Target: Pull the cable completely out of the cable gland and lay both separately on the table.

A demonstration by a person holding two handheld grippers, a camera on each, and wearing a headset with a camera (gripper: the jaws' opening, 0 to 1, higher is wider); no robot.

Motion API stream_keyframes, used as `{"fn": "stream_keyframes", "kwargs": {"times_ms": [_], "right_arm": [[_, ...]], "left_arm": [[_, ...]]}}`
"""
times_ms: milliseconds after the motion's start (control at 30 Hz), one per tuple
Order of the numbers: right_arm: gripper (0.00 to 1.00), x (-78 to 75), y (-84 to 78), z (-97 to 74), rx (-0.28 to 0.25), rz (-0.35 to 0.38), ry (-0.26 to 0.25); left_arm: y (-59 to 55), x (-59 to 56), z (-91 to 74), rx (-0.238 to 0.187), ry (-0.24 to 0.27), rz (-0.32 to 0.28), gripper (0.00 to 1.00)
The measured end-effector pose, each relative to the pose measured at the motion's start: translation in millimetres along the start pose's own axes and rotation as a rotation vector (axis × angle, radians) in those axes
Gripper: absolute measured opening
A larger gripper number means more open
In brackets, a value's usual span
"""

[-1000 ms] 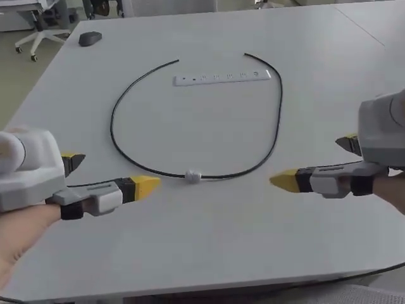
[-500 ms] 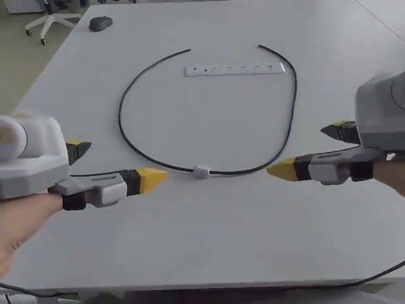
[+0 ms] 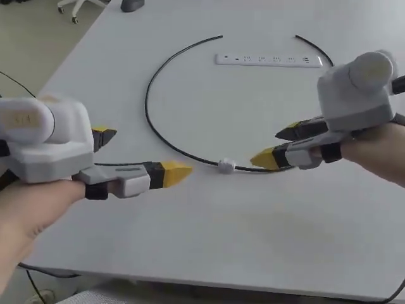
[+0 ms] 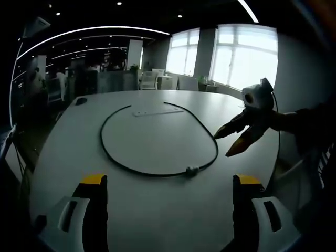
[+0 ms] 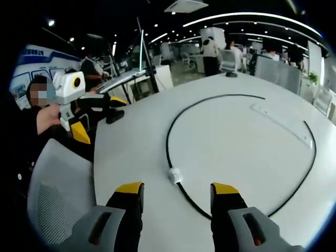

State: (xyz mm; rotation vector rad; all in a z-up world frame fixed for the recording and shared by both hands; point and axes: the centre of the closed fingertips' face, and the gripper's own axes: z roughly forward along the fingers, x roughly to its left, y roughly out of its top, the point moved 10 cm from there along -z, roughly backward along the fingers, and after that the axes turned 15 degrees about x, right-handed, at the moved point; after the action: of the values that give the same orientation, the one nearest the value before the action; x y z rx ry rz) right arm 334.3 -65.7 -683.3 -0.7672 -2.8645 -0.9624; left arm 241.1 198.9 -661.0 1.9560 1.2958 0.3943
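A black cable (image 3: 146,101) lies in a wide loop on the white table (image 3: 209,234). A small white cable gland (image 3: 226,166) sits threaded on the cable's near stretch. My left gripper (image 3: 147,154) hovers open just left of the gland, nothing between its fingers. My right gripper (image 3: 269,147) is open too, its yellow tips close to the gland's right side, above the cable. From the left gripper view, the gland (image 4: 192,170) lies ahead between the jaws of my left gripper (image 4: 169,181). In the right gripper view the gland (image 5: 174,175) sits just beyond my right gripper (image 5: 177,189).
A white power strip (image 3: 269,60) lies inside the far part of the loop. A dark mouse (image 3: 131,5) rests at the table's far left corner, with an office chair (image 3: 79,6) beyond it. The table's near edge (image 3: 190,283) runs below the grippers.
The head view has shifted right and down. My right gripper has moved left and now sits close to the gland. The left gripper keeps about the same distance from it.
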Motion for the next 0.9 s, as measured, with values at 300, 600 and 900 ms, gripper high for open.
{"fn": "stream_keyframes", "kwargs": {"times_ms": [300,600,900], "right_arm": [[0.39,-4.1,3.9,35.8,0.057,-0.134,0.009],[0.28,-6.6,0.7,61.3,0.084,-0.203,0.002],[0.21,-8.9,5.4,73.7,0.075,-0.245,-0.005]], "left_arm": [[-2.9,5.6,-0.6,-0.005,0.011,-0.01,0.99],[-4.8,7.0,-0.8,-0.006,0.025,-0.001,0.99],[-6.0,9.9,-1.9,-0.008,0.036,-0.005,0.99]]}}
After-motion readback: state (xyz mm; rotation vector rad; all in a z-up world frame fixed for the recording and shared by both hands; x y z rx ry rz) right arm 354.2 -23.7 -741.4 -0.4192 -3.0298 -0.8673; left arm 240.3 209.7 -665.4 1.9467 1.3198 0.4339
